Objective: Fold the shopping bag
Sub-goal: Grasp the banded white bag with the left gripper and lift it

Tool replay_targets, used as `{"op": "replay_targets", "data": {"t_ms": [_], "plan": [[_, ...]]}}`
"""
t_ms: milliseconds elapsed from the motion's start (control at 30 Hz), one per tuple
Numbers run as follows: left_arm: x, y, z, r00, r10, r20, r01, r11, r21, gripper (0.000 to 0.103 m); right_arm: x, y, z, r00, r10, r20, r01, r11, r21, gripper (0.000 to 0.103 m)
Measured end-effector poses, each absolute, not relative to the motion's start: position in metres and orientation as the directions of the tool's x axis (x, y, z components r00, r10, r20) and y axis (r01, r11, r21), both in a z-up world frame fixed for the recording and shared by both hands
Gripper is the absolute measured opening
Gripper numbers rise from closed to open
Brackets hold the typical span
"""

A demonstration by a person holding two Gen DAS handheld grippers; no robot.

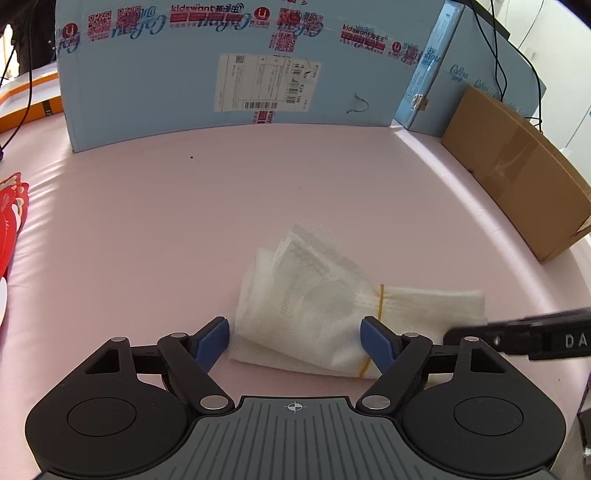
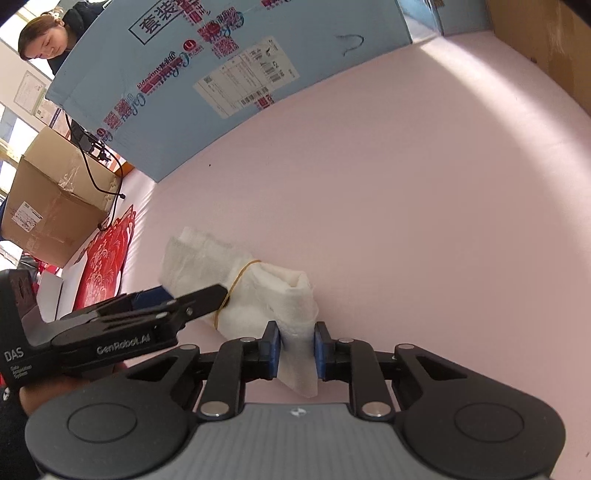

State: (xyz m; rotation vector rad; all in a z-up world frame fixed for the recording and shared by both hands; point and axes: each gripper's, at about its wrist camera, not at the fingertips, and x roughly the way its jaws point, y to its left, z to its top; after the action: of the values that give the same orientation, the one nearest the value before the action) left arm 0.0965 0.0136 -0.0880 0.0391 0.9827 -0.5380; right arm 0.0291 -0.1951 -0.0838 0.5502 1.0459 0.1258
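In the right wrist view, the right gripper [image 2: 297, 350] fills the bottom of the frame, its blue pads [image 2: 273, 349] pressed against both sides of one end of a white mesh shopping bag [image 2: 266, 295]. The bag is folded into a thick bundle and lies on a pink table [image 2: 406, 203] at lower centre. A yellow rubber band [image 2: 240, 275] circles its middle. From the lower left, the left gripper [image 2: 199, 295] reaches in level and side-on, its black finger tips at the band. Part of the person's hand [image 2: 48, 391] shows beneath its body, at the left edge.

In the left wrist view, the left gripper [image 1: 295, 341] sits at the bottom with its blue pads [image 1: 216, 339] spread wide apart, one on each side of the near part of the bag [image 1: 314, 295], not squeezing it. The band [image 1: 381, 295] crosses the bag right of centre. The right gripper [image 1: 517, 338] enters from the right edge at the bag's far right end.

Farther off, red paper cut-outs [image 2: 105, 258] lie at the table's left edge. A tall pale blue carton [image 1: 221, 74] with red printing and a shipping label stands across the back. A brown cardboard box [image 1: 517, 184] sits at the right edge in the left wrist view. A second person [image 2: 48, 33] is visible at upper left.
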Motion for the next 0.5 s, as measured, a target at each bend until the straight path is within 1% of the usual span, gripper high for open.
{"op": "replay_targets", "data": {"t_ms": [200,233,300,333,367,400,433,467,500], "plan": [[0.086,-0.001,-0.085,0.431,-0.369,-0.824,0.454,0.878,-0.155,0.080,0.063,-0.207,-0.087,0.535,0.297,-0.791,0.068,0.918,0.390,0.022],[0.084,-0.004,-0.084,0.430,-0.361,-0.828,0.454,0.879,-0.147,0.080,0.067,-0.210,-0.087,0.541,0.287,-0.790,0.068,0.922,0.381,0.023],[0.082,-0.005,-0.082,0.439,-0.346,-0.829,0.440,0.888,-0.138,0.080,0.074,-0.215,-0.089,0.544,0.284,-0.790,0.070,0.922,0.381,0.029],[0.082,-0.005,-0.081,0.445,-0.339,-0.829,0.431,0.892,-0.134,0.080,0.077,-0.217,-0.090,0.541,0.285,-0.791,0.069,0.922,0.380,0.030],[0.082,-0.005,-0.079,0.454,-0.334,-0.826,0.425,0.896,-0.128,0.080,0.079,-0.219,-0.091,0.539,0.287,-0.792,0.065,0.923,0.378,0.035],[0.083,-0.004,-0.075,0.469,-0.327,-0.820,0.416,0.901,-0.121,0.080,0.079,-0.221,-0.091,0.536,0.286,-0.794,0.064,0.924,0.376,0.042],[0.085,-0.003,-0.072,0.485,-0.320,-0.814,0.405,0.907,-0.114,0.080,0.079,-0.223,-0.091,0.535,0.283,-0.796,0.068,0.925,0.374,0.046],[0.088,-0.002,-0.069,0.498,-0.314,-0.809,0.394,0.912,-0.111,0.080,0.077,-0.224,-0.090,0.537,0.279,-0.796,0.073,0.925,0.373,0.053],[0.092,-0.001,-0.067,0.509,-0.308,-0.804,0.383,0.917,-0.109,0.080,0.075,-0.226,-0.089,0.540,0.278,-0.794,0.077,0.924,0.376,0.058]]}}
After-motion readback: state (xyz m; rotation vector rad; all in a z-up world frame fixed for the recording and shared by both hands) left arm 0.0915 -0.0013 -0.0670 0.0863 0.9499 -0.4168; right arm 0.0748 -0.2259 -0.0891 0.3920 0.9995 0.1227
